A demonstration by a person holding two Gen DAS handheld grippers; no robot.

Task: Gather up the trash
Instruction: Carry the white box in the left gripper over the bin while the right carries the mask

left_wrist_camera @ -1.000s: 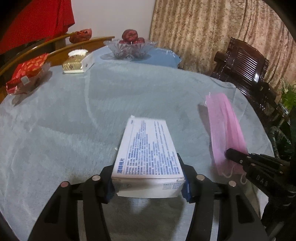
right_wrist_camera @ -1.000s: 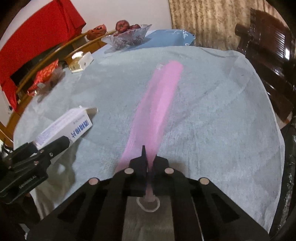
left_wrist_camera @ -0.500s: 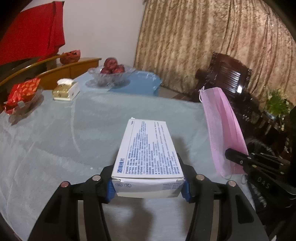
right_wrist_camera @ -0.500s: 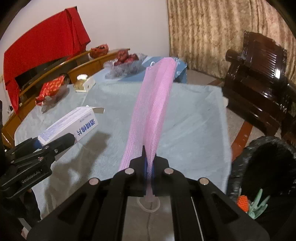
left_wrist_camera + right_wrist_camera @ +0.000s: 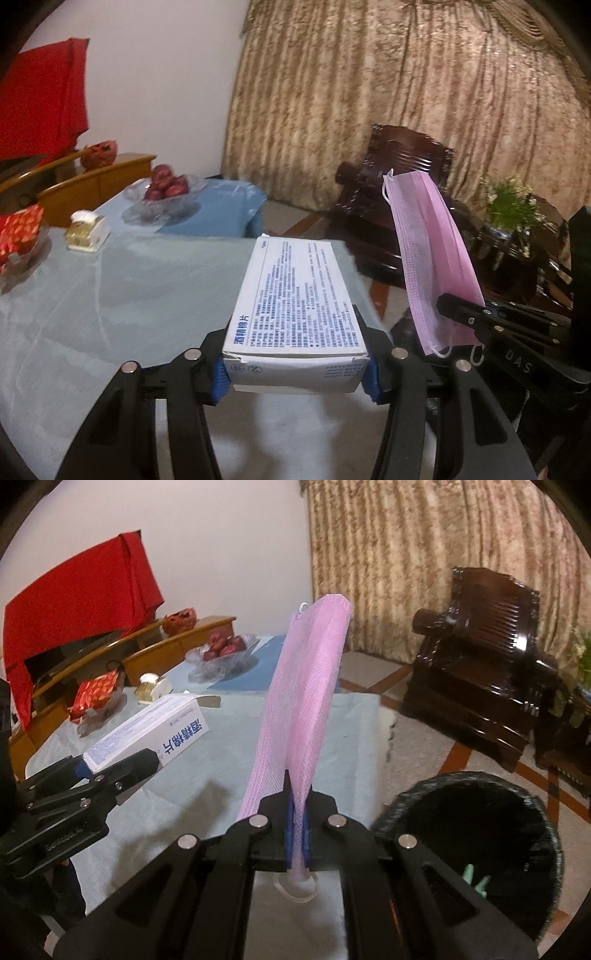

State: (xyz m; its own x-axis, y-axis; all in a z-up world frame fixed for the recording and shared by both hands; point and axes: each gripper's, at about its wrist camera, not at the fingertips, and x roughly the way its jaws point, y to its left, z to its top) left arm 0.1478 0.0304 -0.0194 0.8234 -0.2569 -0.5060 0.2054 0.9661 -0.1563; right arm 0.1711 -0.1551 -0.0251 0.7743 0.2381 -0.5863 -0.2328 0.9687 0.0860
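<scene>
A white box with blue print (image 5: 295, 295) is clamped between the blue pads of my left gripper (image 5: 295, 373), held above the pale blue tablecloth (image 5: 122, 291). The same box (image 5: 147, 734) shows at the left of the right wrist view, in the left gripper (image 5: 122, 771). My right gripper (image 5: 297, 812) is shut on the lower end of a pink face mask (image 5: 306, 701), which stands up from its jaws. In the left wrist view the mask (image 5: 432, 254) hangs in the air at the right. A black bin (image 5: 476, 849) with some scraps inside sits low on the right.
On the table's far side stand a glass bowl of red fruit (image 5: 166, 192), a small white and gold box (image 5: 86, 232) and a red packet (image 5: 18, 236). A dark wooden armchair (image 5: 480, 664) stands on the floor beyond the table, before a beige curtain (image 5: 406, 92). A potted plant (image 5: 513, 206) is right.
Both grippers have risen off the table with their loads and tilted up. The mask, which lay on the cloth, now hangs clear of it. The bin has come into the right wrist view.
</scene>
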